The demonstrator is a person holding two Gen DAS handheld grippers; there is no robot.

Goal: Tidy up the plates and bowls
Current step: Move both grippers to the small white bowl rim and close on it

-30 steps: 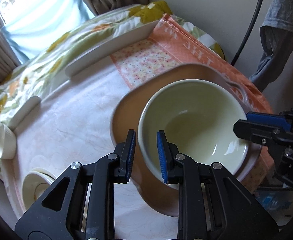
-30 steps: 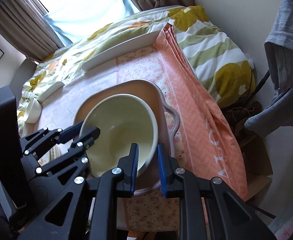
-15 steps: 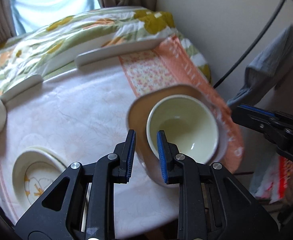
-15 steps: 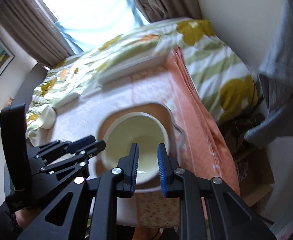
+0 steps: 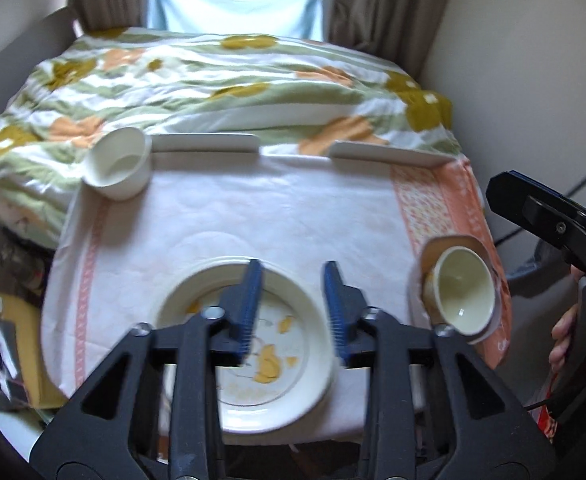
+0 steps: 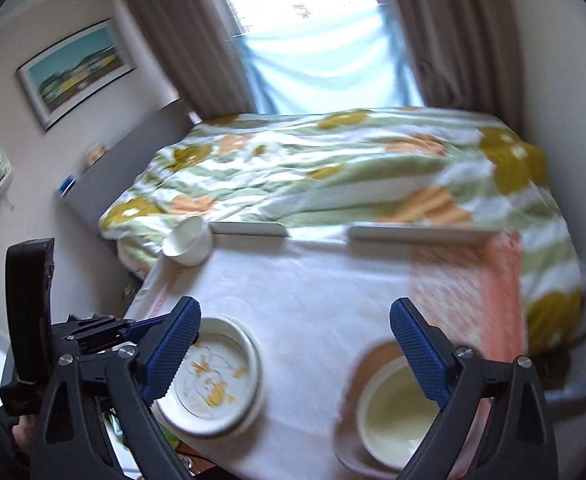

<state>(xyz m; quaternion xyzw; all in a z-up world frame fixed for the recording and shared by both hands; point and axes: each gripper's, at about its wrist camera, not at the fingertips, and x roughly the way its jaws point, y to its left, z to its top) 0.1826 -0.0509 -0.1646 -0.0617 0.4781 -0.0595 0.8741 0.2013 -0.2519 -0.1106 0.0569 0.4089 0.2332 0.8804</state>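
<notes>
A cream bowl (image 5: 461,295) sits inside a brown handled dish (image 5: 437,246) at the table's right edge; both show in the right wrist view, bowl (image 6: 397,412) and dish (image 6: 353,420). A cream plate with yellow pattern (image 5: 253,344) lies at the front, also in the right wrist view (image 6: 213,384). My left gripper (image 5: 292,312) is open and empty, above that plate. My right gripper (image 6: 293,352) is wide open and empty, above the table between plate and bowl. It shows at the left wrist view's right edge (image 5: 549,216).
A small white ramekin (image 5: 117,168) stands at the table's back left corner. Two long white trays (image 5: 205,142) (image 5: 389,154) line the table's far edge. A bed with a flowered quilt (image 5: 229,80) lies behind the cloth-covered table (image 5: 253,216). A wall is at the right.
Both grippers have opened and pulled back and up from the cream bowl, which stays in the brown dish. The left gripper has swung left over the patterned plate.
</notes>
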